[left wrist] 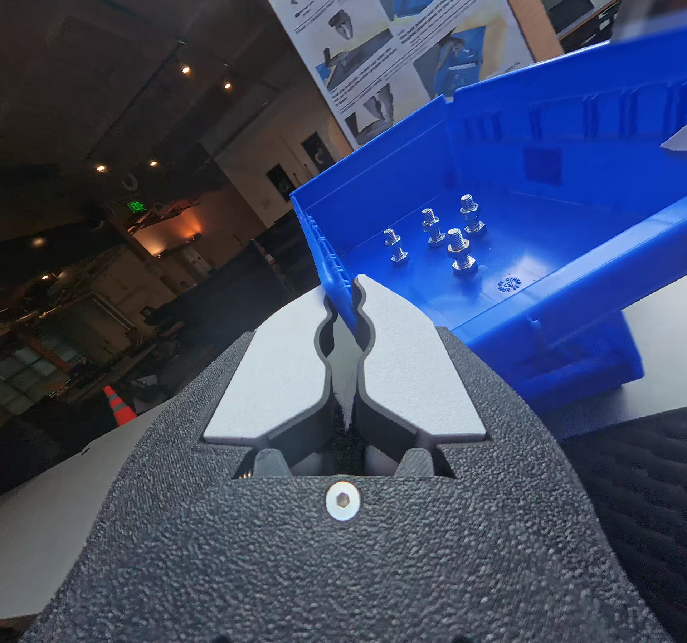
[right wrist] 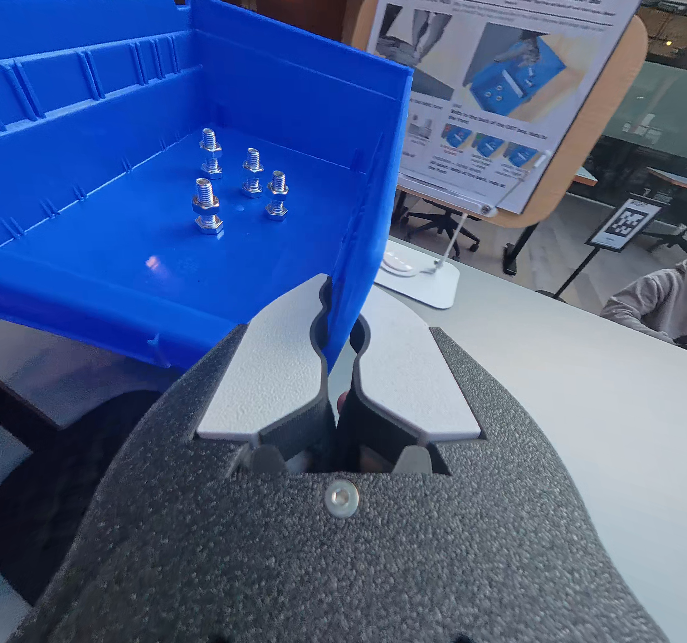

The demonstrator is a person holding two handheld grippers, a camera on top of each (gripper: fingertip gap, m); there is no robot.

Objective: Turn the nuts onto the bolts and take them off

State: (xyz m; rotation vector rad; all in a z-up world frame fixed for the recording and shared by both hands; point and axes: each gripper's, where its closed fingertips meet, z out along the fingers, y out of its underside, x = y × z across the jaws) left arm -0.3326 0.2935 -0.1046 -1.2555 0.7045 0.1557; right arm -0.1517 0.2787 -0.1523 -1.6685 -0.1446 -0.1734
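Note:
A blue plastic bin (left wrist: 557, 142) is held tilted above the grey table (left wrist: 665, 331). Several silver bolts with nuts on them (left wrist: 461, 251) stand upright on its floor. My left gripper (left wrist: 344, 300) is shut on the bin's left side wall, with the wall edge between its fingertips. In the right wrist view the same bin (right wrist: 111, 104) and bolts (right wrist: 206, 205) show. My right gripper (right wrist: 342, 300) is shut on the bin's right side wall. The bin's underside shows in the left wrist view.
A printed instruction board (right wrist: 502, 67) stands on a white base (right wrist: 427, 279) at the table's (right wrist: 520, 365) far side; it also shows in the left wrist view (left wrist: 390, 30). A seated person's sleeve (right wrist: 650, 301) is at the right. A dark woven mat (left wrist: 632, 476) lies below the bin. Spacing between my two grippers at the tips: around 20 cm.

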